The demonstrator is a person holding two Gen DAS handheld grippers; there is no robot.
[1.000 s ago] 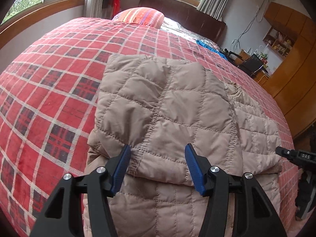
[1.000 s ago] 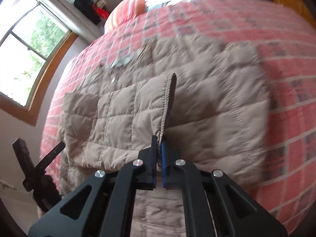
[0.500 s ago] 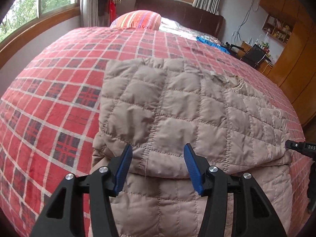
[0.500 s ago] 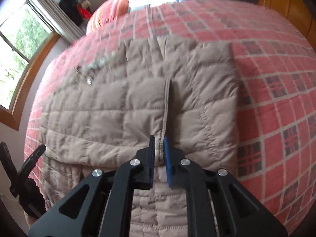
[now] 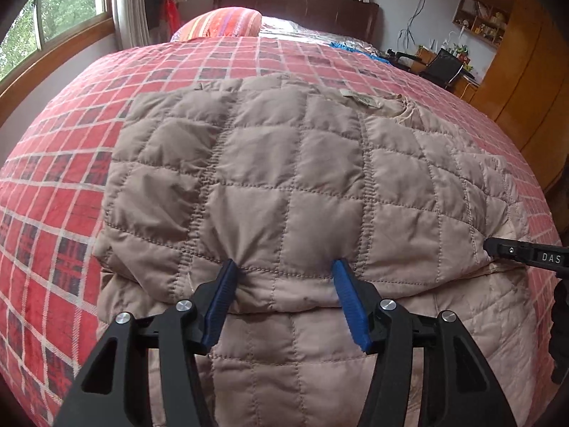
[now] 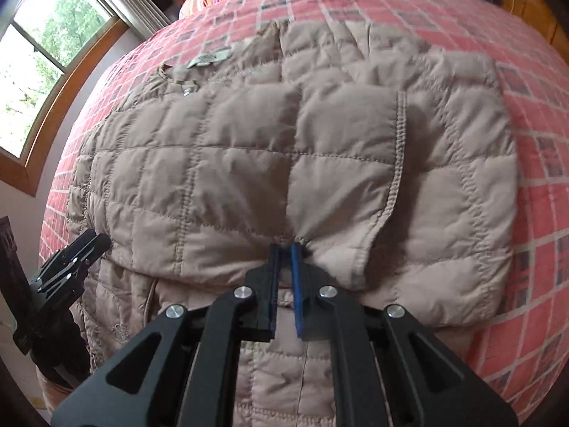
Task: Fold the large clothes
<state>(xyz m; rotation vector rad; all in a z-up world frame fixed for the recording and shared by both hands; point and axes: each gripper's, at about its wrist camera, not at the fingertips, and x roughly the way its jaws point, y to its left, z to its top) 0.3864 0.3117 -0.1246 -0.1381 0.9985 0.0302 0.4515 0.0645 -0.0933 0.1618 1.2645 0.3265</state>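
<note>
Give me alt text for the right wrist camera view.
The right gripper, jaws nearly shut, pinches the folded edge of a beige quilted jacket lying on a red plaid bedspread. The left gripper sits at the jacket's left edge.

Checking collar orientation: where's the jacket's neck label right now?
The neck label lies at the far edge of the quilted jacket, toward the striped pillow, right of centre in the left wrist view and upper left in the right wrist view.
</note>
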